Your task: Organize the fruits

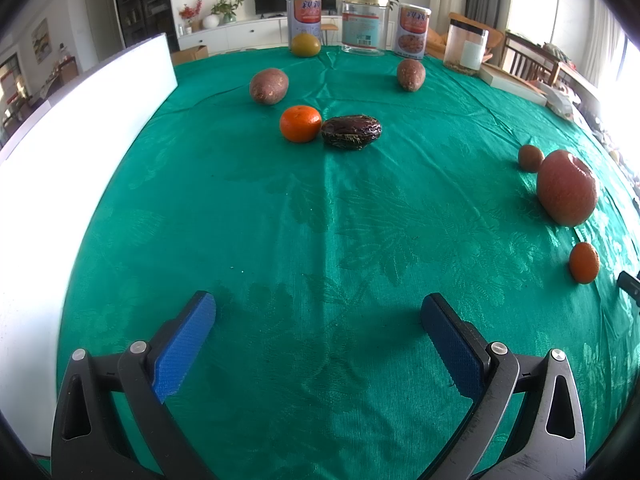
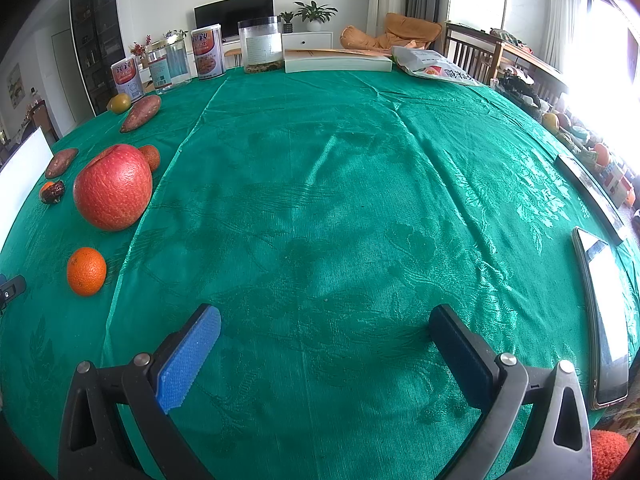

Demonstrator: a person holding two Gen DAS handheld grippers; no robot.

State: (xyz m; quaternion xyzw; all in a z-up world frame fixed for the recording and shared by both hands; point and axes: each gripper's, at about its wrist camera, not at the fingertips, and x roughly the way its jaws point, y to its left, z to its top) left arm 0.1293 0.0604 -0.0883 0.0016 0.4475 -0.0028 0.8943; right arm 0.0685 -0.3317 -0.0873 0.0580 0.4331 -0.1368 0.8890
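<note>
- The left claw hovers low over the bench, which is draped in a green patterned cloth; its blue-padded fingers stand wide apart with nothing between them
- The right claw likewise gapes empty above a bare stretch of the same cloth; no fruit lies ahead of it
- In the left wrist view, a small round orange mandarin sits mid-bench, touching a dark purple wrinkled oblong fruit on its right
- Behind them lie two brownish sweet potatoes, one to the left and one to the right, well apart from each other
- A yellow-green round citrus rests at the far edge, just in front of a printed tin can; a clear glass jar and a second printed tin stand beside it
- At the right of that view, a large red-orange dimpled apple-shaped fruit sits with a small brown round fruit just behind it and a second small orange mandarin nearer the camera
- A white board stands along the bench's left edge
- In the right wrist view, two flat phone-like slabs lie along the right edge
</note>
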